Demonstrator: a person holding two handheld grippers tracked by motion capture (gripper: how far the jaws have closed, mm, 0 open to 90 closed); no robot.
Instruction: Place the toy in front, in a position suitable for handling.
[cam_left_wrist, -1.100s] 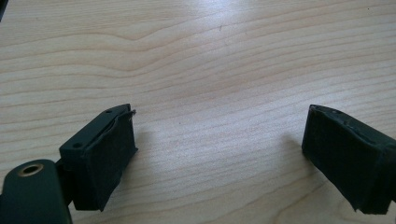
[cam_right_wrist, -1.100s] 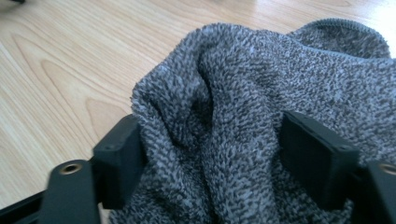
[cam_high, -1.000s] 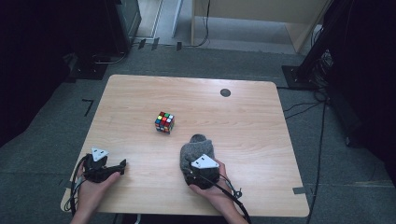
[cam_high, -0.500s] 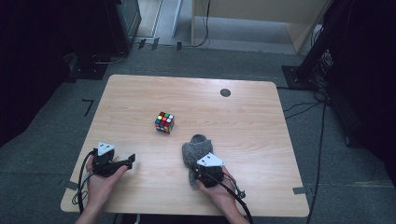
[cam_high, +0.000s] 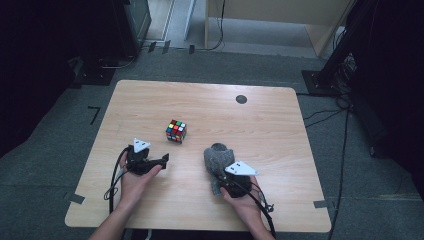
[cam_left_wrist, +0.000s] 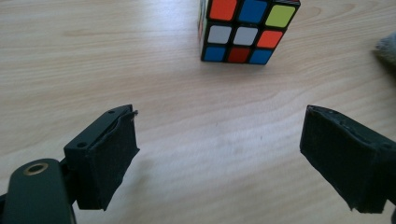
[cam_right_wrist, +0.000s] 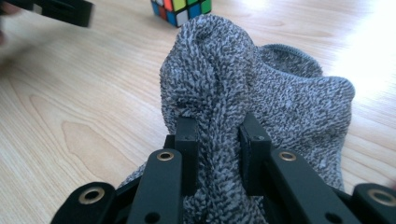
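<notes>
Pinching a fold of the grey fuzzy sock (cam_right_wrist: 243, 102) between the closed jaws of my right gripper (cam_right_wrist: 218, 154), I am holding it bunched up on the wooden table (cam_high: 270, 125), near the front edge. My left gripper (cam_left_wrist: 219, 154) is standing with its jaws spread wide, grasping nothing, pointing at the Rubik's cube (cam_left_wrist: 245, 28) sitting just ahead on the bare wood.
</notes>
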